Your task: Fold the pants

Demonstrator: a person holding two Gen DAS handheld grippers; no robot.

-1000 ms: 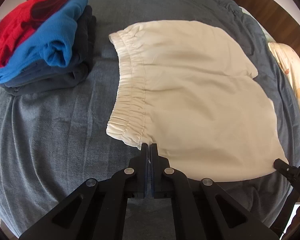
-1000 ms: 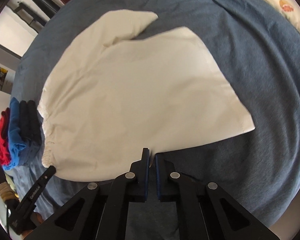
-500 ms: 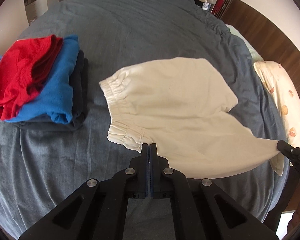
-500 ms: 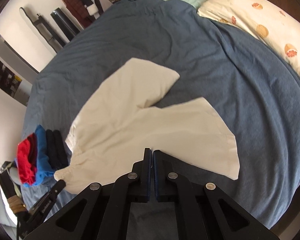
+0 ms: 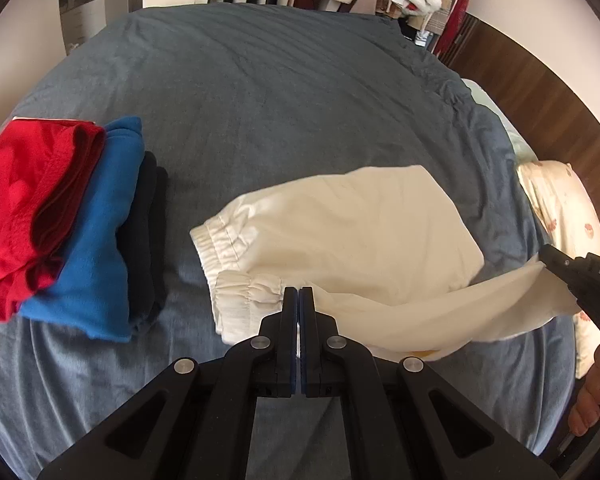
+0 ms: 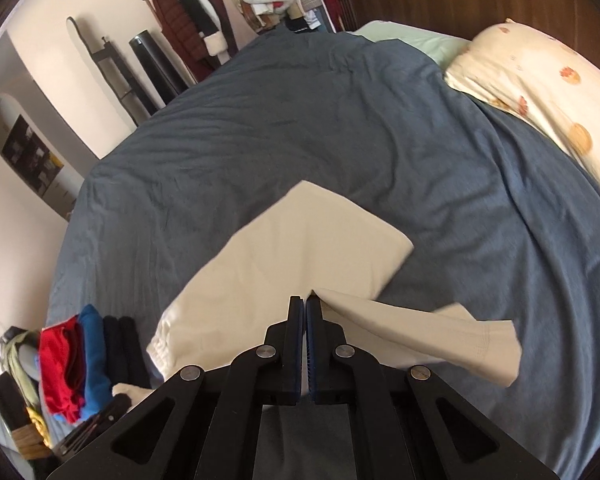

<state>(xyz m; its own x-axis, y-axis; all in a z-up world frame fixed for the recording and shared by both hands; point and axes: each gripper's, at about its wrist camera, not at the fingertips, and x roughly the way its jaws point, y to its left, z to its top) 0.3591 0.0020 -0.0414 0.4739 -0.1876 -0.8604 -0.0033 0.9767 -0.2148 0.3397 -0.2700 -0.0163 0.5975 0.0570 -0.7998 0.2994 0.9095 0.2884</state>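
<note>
- Pants (image 5: 340,232), cream-coloured with an elastic waistband (image 5: 236,264), lay partly on the grey-blue bed cover (image 5: 260,100); the far half rested flat while the near half hung lifted off it.
- Left gripper (image 5: 299,294) had its jaws fully together, pinching the near waistband corner; this hold served to carry the waist end in step with the leg end.
- Right gripper (image 6: 304,302) was likewise clamped tight, gripping the near leg close to its hem (image 6: 496,356); the hem end drooped past the jaws to the right.
- Holding both ends of the near edge kept the lifted fabric taut between the two grip points, which judged from the task suited laying one leg over the other.
- Fold was judged to be in its early stage: the raised half had not yet come to rest on the flat half.
- Stack of folded clothes (image 5: 60,220), red, blue and dark, sat beside the waistband end, apart from the pants, likely the destination for the finished item.
- Pillow (image 6: 540,92) lay at the head of the bed, well apart from the work.
</note>
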